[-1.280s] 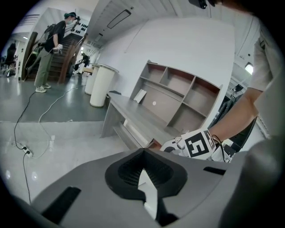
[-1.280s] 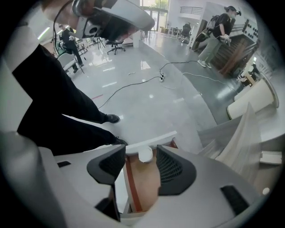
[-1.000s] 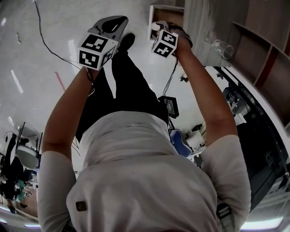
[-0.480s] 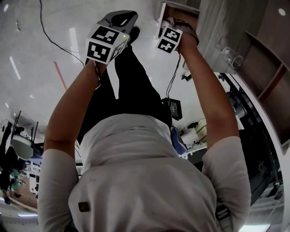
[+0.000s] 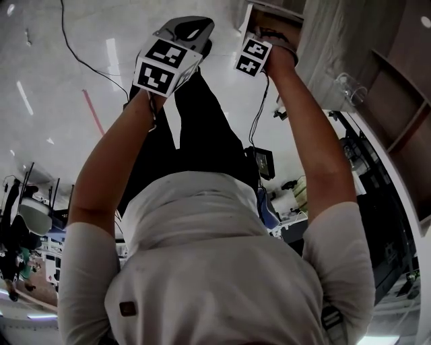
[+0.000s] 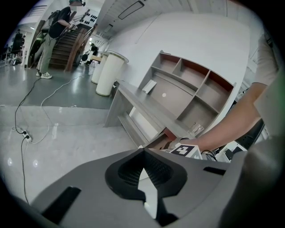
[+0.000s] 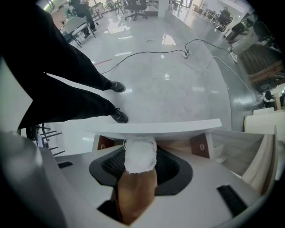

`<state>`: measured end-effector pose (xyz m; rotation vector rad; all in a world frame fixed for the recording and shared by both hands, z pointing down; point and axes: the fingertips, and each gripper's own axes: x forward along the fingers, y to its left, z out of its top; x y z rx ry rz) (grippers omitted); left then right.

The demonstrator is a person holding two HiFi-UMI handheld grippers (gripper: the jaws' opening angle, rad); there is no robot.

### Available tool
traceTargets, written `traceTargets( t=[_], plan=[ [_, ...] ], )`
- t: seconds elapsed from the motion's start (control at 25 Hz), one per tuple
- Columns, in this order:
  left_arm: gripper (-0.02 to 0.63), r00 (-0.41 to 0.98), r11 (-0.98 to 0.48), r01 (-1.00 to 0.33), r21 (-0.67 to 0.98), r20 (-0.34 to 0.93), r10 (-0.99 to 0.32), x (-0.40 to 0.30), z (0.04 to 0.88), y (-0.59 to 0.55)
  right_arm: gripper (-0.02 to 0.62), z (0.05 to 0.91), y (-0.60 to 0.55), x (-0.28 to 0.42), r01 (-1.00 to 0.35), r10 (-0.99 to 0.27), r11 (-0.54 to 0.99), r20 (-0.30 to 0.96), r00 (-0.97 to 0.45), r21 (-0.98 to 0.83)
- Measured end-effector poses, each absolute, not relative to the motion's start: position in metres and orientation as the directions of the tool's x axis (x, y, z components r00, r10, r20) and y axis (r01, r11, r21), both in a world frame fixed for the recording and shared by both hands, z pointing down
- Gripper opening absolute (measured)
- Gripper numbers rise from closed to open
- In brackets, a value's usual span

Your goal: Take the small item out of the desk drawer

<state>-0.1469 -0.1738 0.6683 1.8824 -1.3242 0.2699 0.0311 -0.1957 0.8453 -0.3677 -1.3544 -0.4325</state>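
In the right gripper view, a small white cloth-textured item (image 7: 140, 156) sits between the black pads of my right gripper (image 7: 140, 168), inside the open desk drawer (image 7: 156, 127). The jaws are closing and the pads touch its two sides; the brown drawer floor shows beneath it. In the head view my right gripper (image 5: 253, 42) reaches into the drawer (image 5: 273, 17) at the top, its jaws hidden behind its marker cube. My left gripper (image 5: 187, 32) hangs over the floor to the left of the drawer, shut and holding nothing, with its pads (image 6: 133, 171) meeting at the tips.
The grey desk (image 6: 133, 104) carries a shelf unit (image 6: 191, 89) and a clear glass (image 6: 194, 129). The person's legs and black shoes (image 7: 119, 116) stand close before the drawer front. Cables (image 7: 147, 53) run over the shiny floor. People stand by stairs (image 6: 58, 31) far off.
Both grippers have shifted up and slightly right in the head view. The right one has gone deeper into the drawer.
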Motion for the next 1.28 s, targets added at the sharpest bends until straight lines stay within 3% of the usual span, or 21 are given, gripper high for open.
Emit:
traceTargets(
  t=[0.8,1.28],
  plan=[
    [0.012,0.454,-0.192,-0.867,0.460,0.570,-0.685,-0.131,0.638,-0.166,0.169,0.811,-0.202,0.028,0.452,-0.130,0.889,0.987,0.092,0.075],
    [0.012,0.485,-0.280,-0.868,0.410,0.584,-0.650,-0.066,0.634,-0.190,0.167,0.784,-0.229,0.072,0.175,-0.159,0.970,0.986,-0.058,0.167]
  ],
)
